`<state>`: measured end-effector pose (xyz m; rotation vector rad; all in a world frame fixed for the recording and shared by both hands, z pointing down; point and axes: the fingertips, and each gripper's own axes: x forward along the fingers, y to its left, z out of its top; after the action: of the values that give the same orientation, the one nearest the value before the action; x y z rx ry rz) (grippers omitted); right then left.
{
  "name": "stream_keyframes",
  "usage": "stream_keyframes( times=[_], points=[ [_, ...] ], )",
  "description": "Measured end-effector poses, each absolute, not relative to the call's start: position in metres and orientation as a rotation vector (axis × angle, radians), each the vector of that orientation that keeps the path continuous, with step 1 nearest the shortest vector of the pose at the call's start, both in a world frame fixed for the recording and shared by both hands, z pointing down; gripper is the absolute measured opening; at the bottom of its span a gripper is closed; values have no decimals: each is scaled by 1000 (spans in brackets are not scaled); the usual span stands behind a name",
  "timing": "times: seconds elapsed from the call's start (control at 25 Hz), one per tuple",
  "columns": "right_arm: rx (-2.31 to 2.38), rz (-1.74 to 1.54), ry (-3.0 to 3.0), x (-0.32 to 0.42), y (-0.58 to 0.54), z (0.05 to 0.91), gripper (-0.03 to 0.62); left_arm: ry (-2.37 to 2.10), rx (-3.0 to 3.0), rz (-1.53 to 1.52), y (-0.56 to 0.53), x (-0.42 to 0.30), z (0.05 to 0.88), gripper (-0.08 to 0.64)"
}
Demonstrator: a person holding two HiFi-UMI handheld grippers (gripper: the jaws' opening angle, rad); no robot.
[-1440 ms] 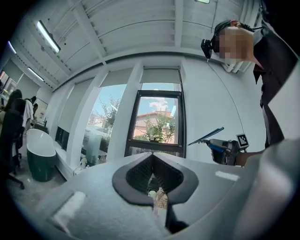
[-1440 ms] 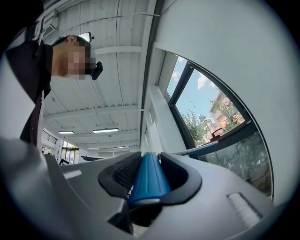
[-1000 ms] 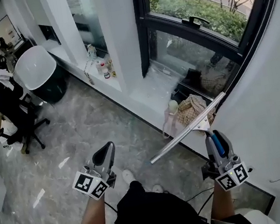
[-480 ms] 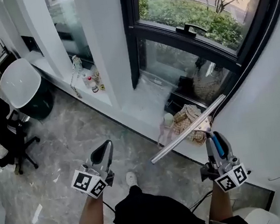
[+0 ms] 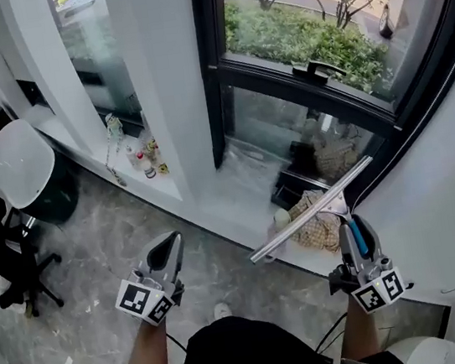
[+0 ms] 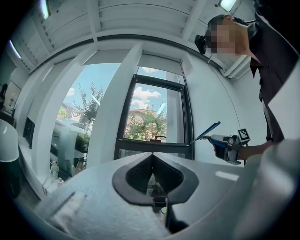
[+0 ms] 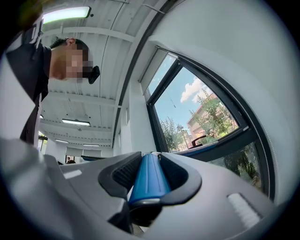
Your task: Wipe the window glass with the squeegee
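- Left gripper (image 5: 168,249): I judge little risk here. It is idle and low, and would only get in the way if it swung across toward the blade. Its fingers are pressed together with nothing between them. The forearm reaches forward and down over the marble floor (image 5: 95,256), with the fingers aimed ahead, left of the window.
- Squeegee (image 5: 312,209): the long blade runs out leftward from a slim blue handle (image 7: 147,178). A loose or off-centre hold could let it twist on meeting the pane, leaving streaks or skips. It hangs tilted in the air, apparently short of the glass, above a patterned bag (image 5: 319,227) near the low sill.
- Right gripper (image 5: 354,233): its fingers are clamped on the blue handle, which lies lengthwise between them. The forearm sits low at the person's side, and the gripper points up toward the window. The white wall (image 5: 452,211) just to its right could catch the blade's end or the elbow on the way up.
- Window glass (image 5: 306,29): a black window handle (image 5: 317,70) juts from the frame bar between the panes. A downward stroke could knock the blade against it.
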<state>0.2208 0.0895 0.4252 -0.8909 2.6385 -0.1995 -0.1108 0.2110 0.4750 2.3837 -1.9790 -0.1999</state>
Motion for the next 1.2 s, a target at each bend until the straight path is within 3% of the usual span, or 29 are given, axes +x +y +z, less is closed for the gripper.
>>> stream_keyframes(
  times=[0.36,1.2],
  points=[
    [-1015,-122,2601,163,65,414,132,-1940,2467,-240,154,-162,460,2],
    [-1027,188,2526,139,-60,348,132,-1871,2559,-273,-1,-156,436,2]
  ],
)
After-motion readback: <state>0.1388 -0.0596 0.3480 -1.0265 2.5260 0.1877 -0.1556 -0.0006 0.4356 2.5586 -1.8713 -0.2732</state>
